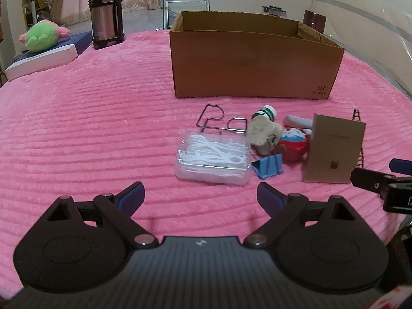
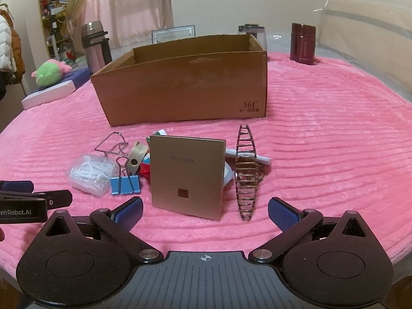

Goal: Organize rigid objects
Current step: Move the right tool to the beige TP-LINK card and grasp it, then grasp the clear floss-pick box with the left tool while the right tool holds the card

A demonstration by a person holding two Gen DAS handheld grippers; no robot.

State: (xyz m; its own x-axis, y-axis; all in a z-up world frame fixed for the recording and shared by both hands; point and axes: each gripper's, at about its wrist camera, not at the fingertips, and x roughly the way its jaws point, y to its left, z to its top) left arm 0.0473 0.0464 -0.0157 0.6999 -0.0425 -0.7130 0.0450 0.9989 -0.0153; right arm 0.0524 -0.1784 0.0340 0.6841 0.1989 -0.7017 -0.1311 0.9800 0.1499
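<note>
A pile of small items lies on the pink blanket before an open cardboard box (image 1: 255, 61) (image 2: 185, 85). It holds a clear case of floss picks (image 1: 213, 158) (image 2: 90, 175), a blue binder clip (image 1: 267, 167) (image 2: 125, 184), a wire puzzle (image 1: 219, 119) (image 2: 112, 143), a tan flat box (image 1: 333, 148) (image 2: 186, 176) standing up, a metal hair claw (image 2: 246, 170), a red toy (image 1: 293, 144). My left gripper (image 1: 200, 198) is open, just short of the floss case. My right gripper (image 2: 205, 212) is open, just short of the tan box.
A steel thermos (image 1: 105, 13) (image 2: 94, 46) and a green plush (image 1: 42, 36) on a flat white-and-blue box (image 1: 43, 58) stand at the far left. A dark red flask (image 2: 302, 43) stands at the far right. The blanket (image 1: 90, 128) edge curves off at both sides.
</note>
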